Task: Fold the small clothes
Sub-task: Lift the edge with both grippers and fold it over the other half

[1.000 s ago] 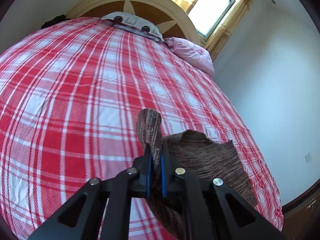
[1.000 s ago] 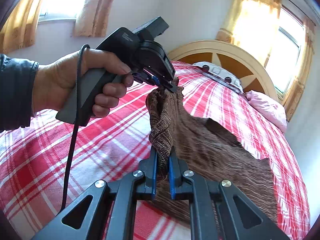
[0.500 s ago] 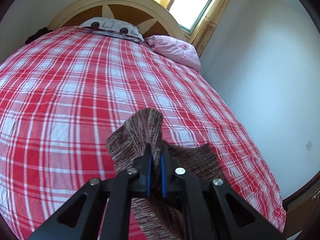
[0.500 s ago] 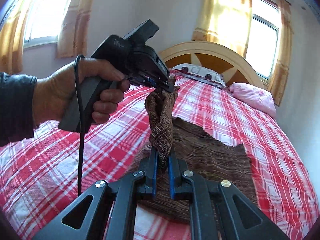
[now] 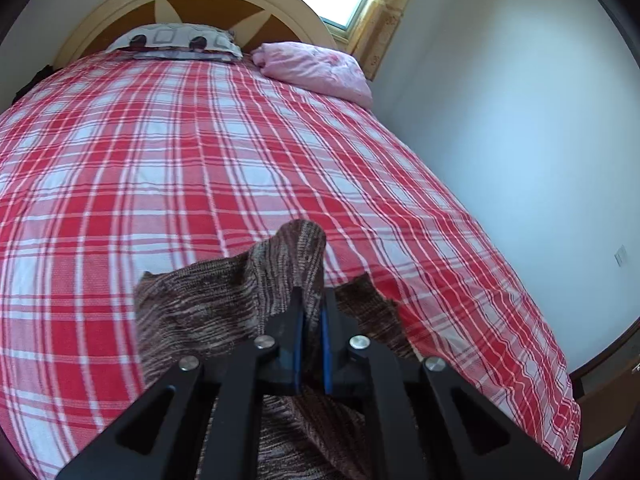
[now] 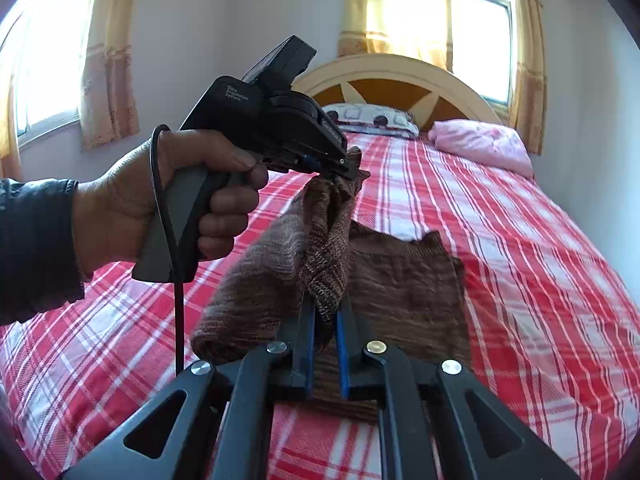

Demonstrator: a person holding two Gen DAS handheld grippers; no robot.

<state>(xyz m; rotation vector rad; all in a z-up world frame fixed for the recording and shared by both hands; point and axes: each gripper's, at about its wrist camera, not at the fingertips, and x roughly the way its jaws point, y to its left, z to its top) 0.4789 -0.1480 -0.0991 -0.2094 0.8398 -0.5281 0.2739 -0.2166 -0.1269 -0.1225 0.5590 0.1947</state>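
Observation:
A brown knitted garment (image 6: 404, 284) lies partly on the red plaid bedspread (image 6: 500, 240), with one edge lifted off it. My right gripper (image 6: 325, 312) is shut on a bunched fold of that edge. Ahead of it, a person's hand (image 6: 132, 208) holds my left gripper (image 6: 340, 166), shut on the far end of the same lifted edge. In the left wrist view the left gripper (image 5: 311, 308) pinches the brown garment (image 5: 208, 304), which drapes down and spreads to the left over the bedspread (image 5: 180, 168).
A patterned pillow (image 5: 176, 42) and a pink pillow (image 5: 320, 70) lie by the arched headboard (image 6: 400, 76). Curtained windows (image 6: 476, 28) stand behind it. A white wall (image 5: 520, 140) runs along the bed's right edge. A black cable (image 6: 174, 260) hangs from the left gripper's handle.
Both grippers have carried the lifted edge sideways across the bed. The garment now folds over itself and spreads left in the left wrist view; both wrists have rolled.

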